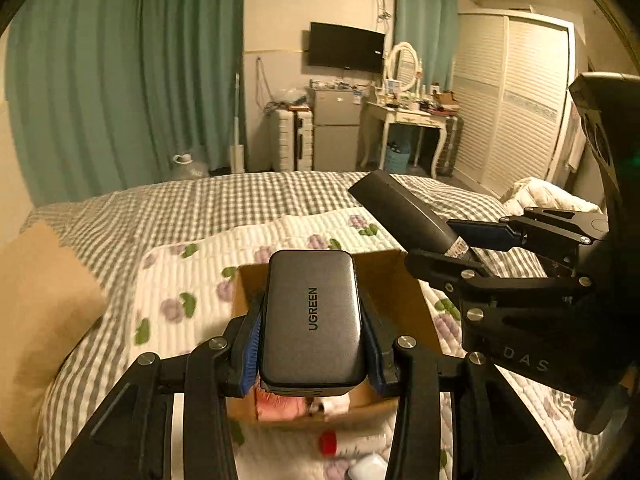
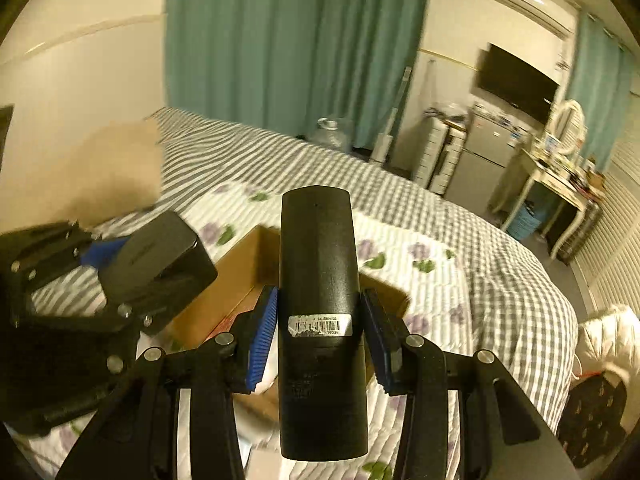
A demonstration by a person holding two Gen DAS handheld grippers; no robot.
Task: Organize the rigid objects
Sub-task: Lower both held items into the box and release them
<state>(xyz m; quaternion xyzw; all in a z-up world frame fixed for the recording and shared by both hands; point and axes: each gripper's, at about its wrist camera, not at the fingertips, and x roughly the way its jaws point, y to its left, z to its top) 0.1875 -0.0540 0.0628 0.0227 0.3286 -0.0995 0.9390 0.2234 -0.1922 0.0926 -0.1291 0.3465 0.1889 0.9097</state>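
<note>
The left gripper (image 1: pixel 312 320) holds a grey power bank (image 1: pixel 313 318) marked UGREEN, its blue pads (image 1: pixel 251 350) pressed against the two long sides. The power bank is held in the air above an open cardboard box (image 1: pixel 404 300) that sits on a white quilt (image 1: pixel 188 280) with purple flowers, spread over a grey checked bed (image 1: pixel 168 204). Inside the box, below the power bank, something pink (image 1: pixel 280 404) shows, too blurred to name. On the quilt just near the box lie a small red item (image 1: pixel 328 442) and a white one (image 1: pixel 370 466), both unclear.

The right gripper (image 2: pixel 320 330) is closed on a black remote (image 2: pixel 320 304), which stands between its blue pads (image 2: pixel 262 344) and points away from the camera. A white barcode label (image 2: pixel 320 325) crosses the remote at the level of the pads. In the left wrist view this remote (image 1: pixel 400 212) hangs over the far right corner of the box, tilted up toward the far left.

A tan pillow (image 1: pixel 40 308) lies on the left of the bed. Across the room stand green curtains (image 1: pixel 120 72), a wall television (image 1: pixel 346 46), a small fridge (image 1: pixel 336 128), a dressing table (image 1: pixel 408 118) and a white wardrobe (image 1: pixel 516 96).
</note>
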